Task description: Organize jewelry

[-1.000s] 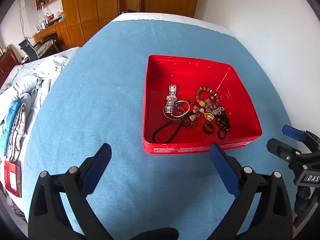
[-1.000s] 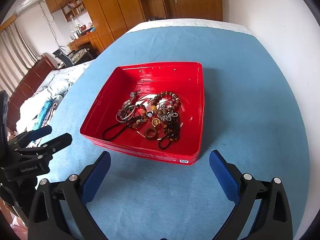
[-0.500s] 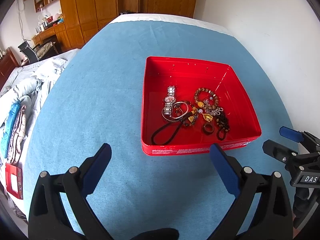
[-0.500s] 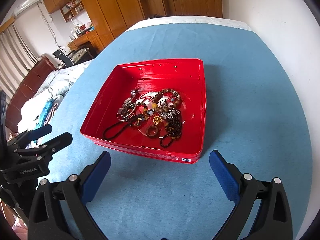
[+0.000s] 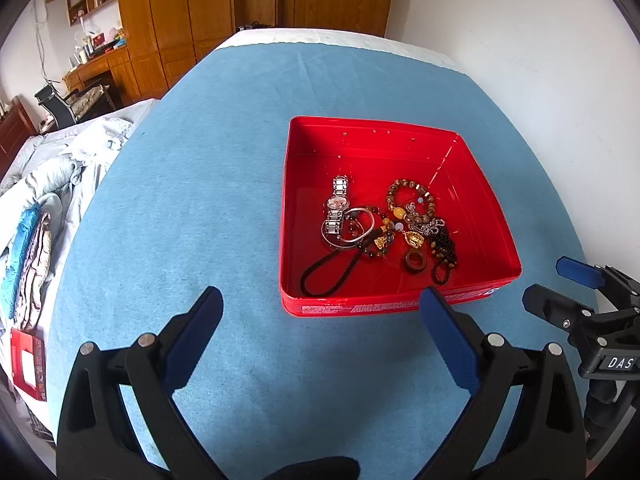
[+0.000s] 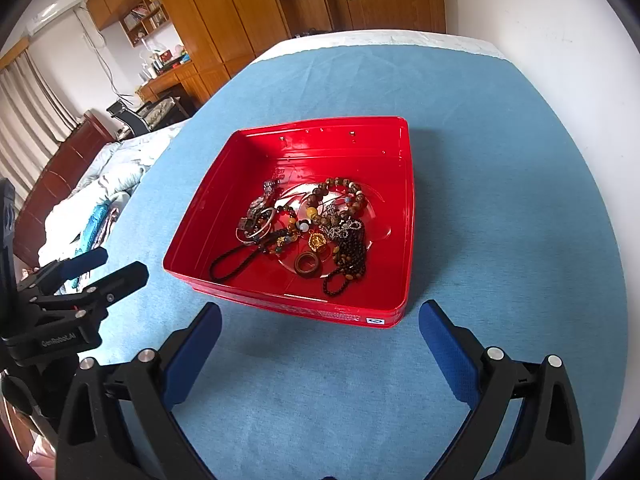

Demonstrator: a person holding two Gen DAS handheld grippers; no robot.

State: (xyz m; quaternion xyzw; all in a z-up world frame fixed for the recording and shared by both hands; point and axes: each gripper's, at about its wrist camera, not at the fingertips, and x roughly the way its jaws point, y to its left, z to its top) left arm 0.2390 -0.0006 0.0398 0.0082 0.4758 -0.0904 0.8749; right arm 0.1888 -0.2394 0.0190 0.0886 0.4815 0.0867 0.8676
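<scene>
Jewelry is lying heaped in the red tray (image 5: 480, 200), right of centre in the left wrist view and mid-frame in the right wrist view, with the blue tabletop (image 5: 200, 208) bare around it. I am holding my left tongs (image 5: 320, 312) spread wide and carrying nothing, low in the frame just short of the tray's near wall; my right tongs (image 6: 320, 320) are hovering likewise, wide and carrying nothing.

Everything sitting together in the tray is fitting two readings: pieces gathered in as wanted, or a tangle waiting to be sorted out. I am not judging which. For any pick from this heap, I am judging that coming down on one piece clear of its neighbours matters, since the strands are overlapping and would drag each other.

Counting what I am seeing: one silver watch (image 5: 338, 204), one silver bangle (image 5: 348, 228), one black cord loop (image 5: 328, 268), one brown ring (image 5: 415, 261), one brown bead bracelet (image 5: 408, 190), one dark bead strand (image 5: 444, 252), two gold pendants (image 5: 414, 238). Smaller bits among the beads are too tangled to count.
</scene>
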